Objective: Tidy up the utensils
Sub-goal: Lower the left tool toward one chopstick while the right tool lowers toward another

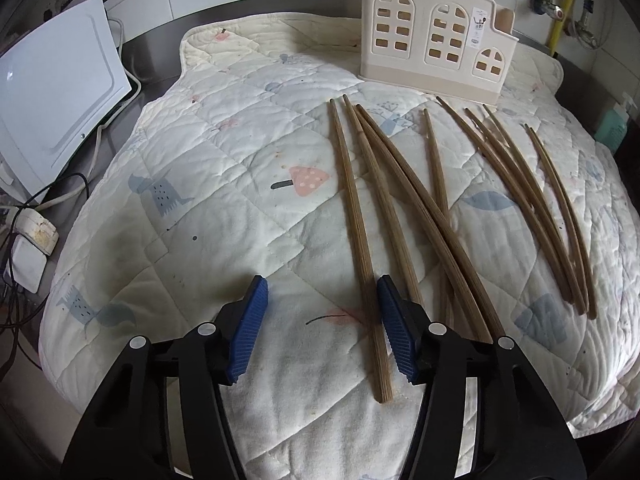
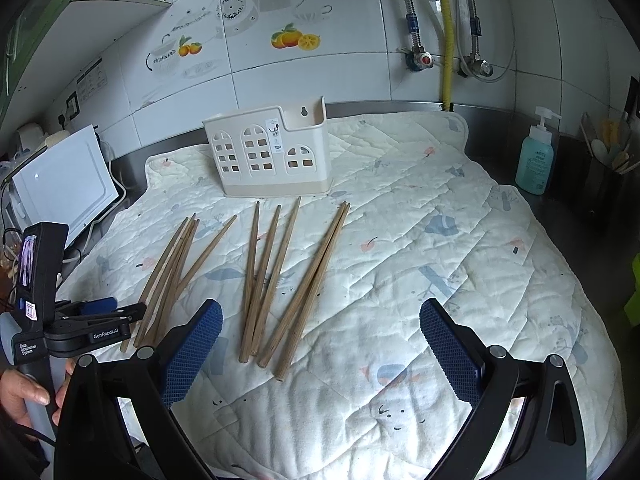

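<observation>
Jaws of left gripper (image 1: pixel 322 320) stand released, low over quilted mat (image 1: pixel 224 152); leftmost chopstick (image 1: pixel 356 232) passes beside its right pad. Right gripper (image 2: pixel 320 344) is likewise released above mat. Remaining chopsticks (image 2: pixel 276 276) lie loose before upright cream utensil holder (image 2: pixel 272 152).

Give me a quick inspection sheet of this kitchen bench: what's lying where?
Surface: quilted mat covering the counter.
Job's things: loose chopsticks lying flat on the mat; cream holder upright behind them, no chopsticks seen inside.
Clutter: nothing seen on the mat.
Grippers: left tongs open, low over the nearest chopstick end; right tongs open, empty.
Cables: cords and power strip left of the mat.
Surroundings: white appliance, soap bottle, tiled wall, pipes.
</observation>
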Motion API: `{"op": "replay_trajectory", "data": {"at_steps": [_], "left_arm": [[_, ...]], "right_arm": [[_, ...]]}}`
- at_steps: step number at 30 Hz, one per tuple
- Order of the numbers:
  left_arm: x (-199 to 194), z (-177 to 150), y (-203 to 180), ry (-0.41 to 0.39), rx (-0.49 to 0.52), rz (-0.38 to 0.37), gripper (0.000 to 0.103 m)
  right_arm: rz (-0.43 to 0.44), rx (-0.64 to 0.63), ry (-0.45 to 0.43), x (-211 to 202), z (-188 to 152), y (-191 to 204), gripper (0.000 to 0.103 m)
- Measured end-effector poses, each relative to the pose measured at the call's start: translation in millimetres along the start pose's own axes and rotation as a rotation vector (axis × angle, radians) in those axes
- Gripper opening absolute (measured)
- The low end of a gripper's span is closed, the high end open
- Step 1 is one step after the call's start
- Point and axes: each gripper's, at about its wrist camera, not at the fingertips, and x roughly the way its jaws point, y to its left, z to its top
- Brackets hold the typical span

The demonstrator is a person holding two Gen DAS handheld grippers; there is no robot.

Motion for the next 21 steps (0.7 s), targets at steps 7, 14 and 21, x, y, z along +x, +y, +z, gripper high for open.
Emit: {"op": "replay_trajectory", "data": {"at_steps": [7, 14, 21], "left_arm": [[-0.4, 2.3, 6.1, -0.01, 0.0, 0.006, 0.044], [-1.3, 0.6, 8.0, -0.025, 0.017, 0.0, 0.043], [-2.1, -1.8, 8.4, -0.047, 0.042, 0.003, 0.042]], "right_arm": [[0.017, -0.001, 0.032, 7.6, -6.1, 3.6, 0.095], [0.02, -0.015, 0.095, 21.4, -19.3, 12.3, 0.075], [0.005, 0.003, 0.135, 31.3, -30.7, 11.9, 0.049]]}}
